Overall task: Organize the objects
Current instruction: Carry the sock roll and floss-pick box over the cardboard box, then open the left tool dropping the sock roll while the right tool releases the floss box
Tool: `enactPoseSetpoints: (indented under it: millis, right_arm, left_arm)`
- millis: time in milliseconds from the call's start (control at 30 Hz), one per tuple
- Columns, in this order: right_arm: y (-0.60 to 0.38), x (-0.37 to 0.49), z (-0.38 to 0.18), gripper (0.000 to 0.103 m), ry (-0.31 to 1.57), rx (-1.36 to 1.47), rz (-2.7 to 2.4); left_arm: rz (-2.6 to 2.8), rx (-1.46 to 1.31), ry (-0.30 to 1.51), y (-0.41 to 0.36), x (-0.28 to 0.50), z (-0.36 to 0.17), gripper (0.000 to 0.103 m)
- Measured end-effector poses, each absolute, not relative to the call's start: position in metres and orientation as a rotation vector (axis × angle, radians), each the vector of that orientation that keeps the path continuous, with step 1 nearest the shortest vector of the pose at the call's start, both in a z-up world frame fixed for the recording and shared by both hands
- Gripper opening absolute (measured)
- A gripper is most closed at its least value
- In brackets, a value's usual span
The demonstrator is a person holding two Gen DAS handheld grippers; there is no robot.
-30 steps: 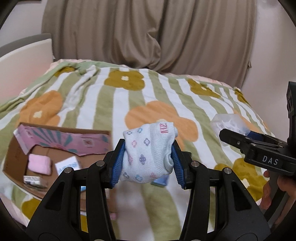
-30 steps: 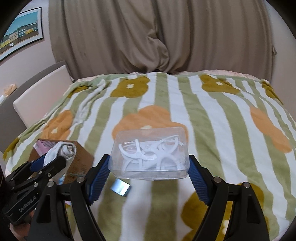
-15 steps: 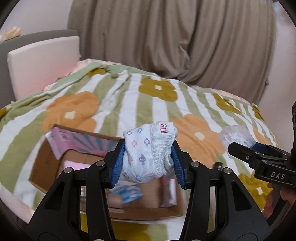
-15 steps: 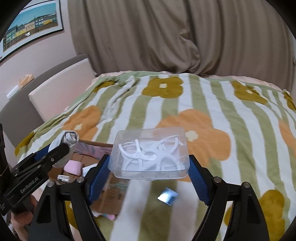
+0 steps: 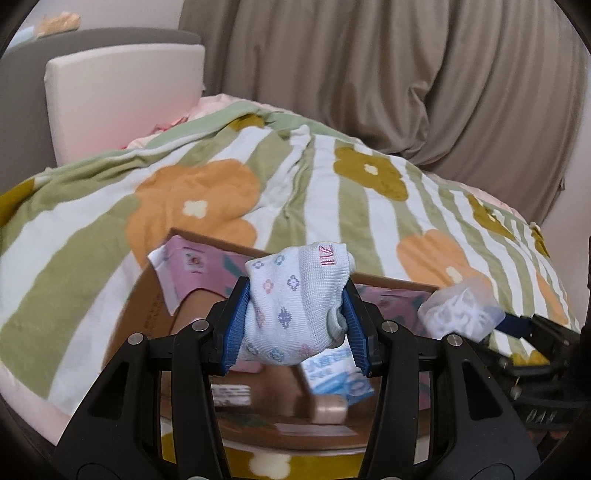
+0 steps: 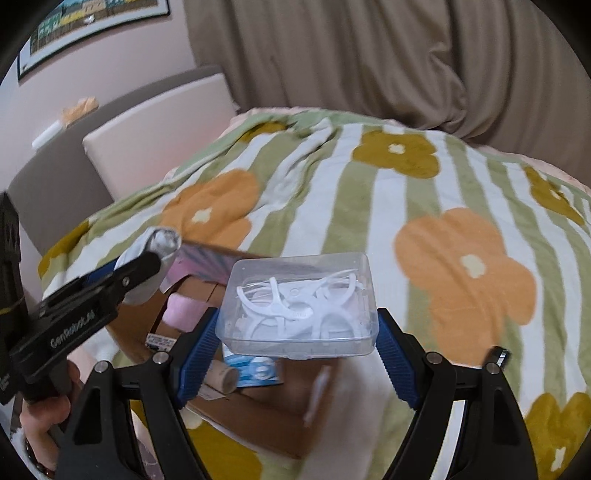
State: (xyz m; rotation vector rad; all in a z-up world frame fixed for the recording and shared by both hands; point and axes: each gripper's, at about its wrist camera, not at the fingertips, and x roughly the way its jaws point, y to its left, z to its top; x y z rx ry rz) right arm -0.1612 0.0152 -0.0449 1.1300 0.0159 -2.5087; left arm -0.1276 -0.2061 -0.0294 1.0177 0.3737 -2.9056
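Observation:
My left gripper (image 5: 295, 328) is shut on a rolled pale blue sock (image 5: 295, 306) with small flower marks, held above an open cardboard box (image 5: 147, 306). My right gripper (image 6: 297, 350) is shut on a clear plastic case (image 6: 299, 306) of white floss picks, also held over the box (image 6: 258, 410). The case shows at the right of the left wrist view (image 5: 458, 314). The left gripper with the sock (image 6: 155, 247) shows at the left of the right wrist view. The box holds a pink item (image 6: 181, 310), a blue-and-white packet (image 5: 336, 373) and a beige tube (image 5: 328, 410).
The box sits on a bed with a green-striped flowered blanket (image 5: 207, 199). A cream padded headboard (image 5: 122, 99) stands at the left. Brown curtains (image 5: 388, 74) hang behind the bed. A framed picture (image 6: 92, 26) hangs on the wall.
Both grippers have moved left with their loads, from over the open blanket to over the cardboard box. The box now lies directly under both.

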Motion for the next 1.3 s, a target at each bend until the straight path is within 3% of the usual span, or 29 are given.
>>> enactPoseSetpoints:
  millis: [667, 700, 733, 767, 800, 833, 900, 1300]
  right_arm:
    - [-0.064, -0.182, -0.097, 0.078, 0.103, 1.228, -2.394]
    - [-0.064, -0.184, -0.098, 0.078, 0.096, 1.227, -2.399]
    - [-0.066, -0.184, -0.099, 0.079, 0.087, 1.222, -2.398]
    - [-0.068, -0.185, -0.1, 0.079, 0.081, 1.223, -2.388]
    - [-0.07, -0.186, -0.104, 0.08, 0.079, 1.243, -2.372]
    - [-0.072, -0.187, -0.106, 0.087, 0.086, 1.257, -2.367]
    - [-0.073, -0.183, -0.109, 0.102, 0.107, 1.244, -2.374]
    - [-0.066, -0.151, -0.103, 0.102, 0.162, 1.192, -2.391]
  left_arm:
    - [-2.847, 1.139, 0.421, -0.263, -0.162, -0.073, 0.045]
    - [-2.846, 1.152, 0.437, -0.266, -0.165, -0.073, 0.048]
    - [-2.843, 1.16, 0.451, -0.268, -0.166, -0.073, 0.059]
    - [-2.837, 1.158, 0.472, -0.271, -0.168, -0.073, 0.084]
    - [-2.83, 1.149, 0.482, -0.273, -0.168, -0.072, 0.097]
    - [-2.827, 1.13, 0.49, -0.275, -0.167, -0.07, 0.103]
    - [-2.847, 1.11, 0.505, -0.278, -0.165, -0.064, 0.103]
    - [-2.841, 1.102, 0.412, -0.265, -0.141, -0.049, 0.103]
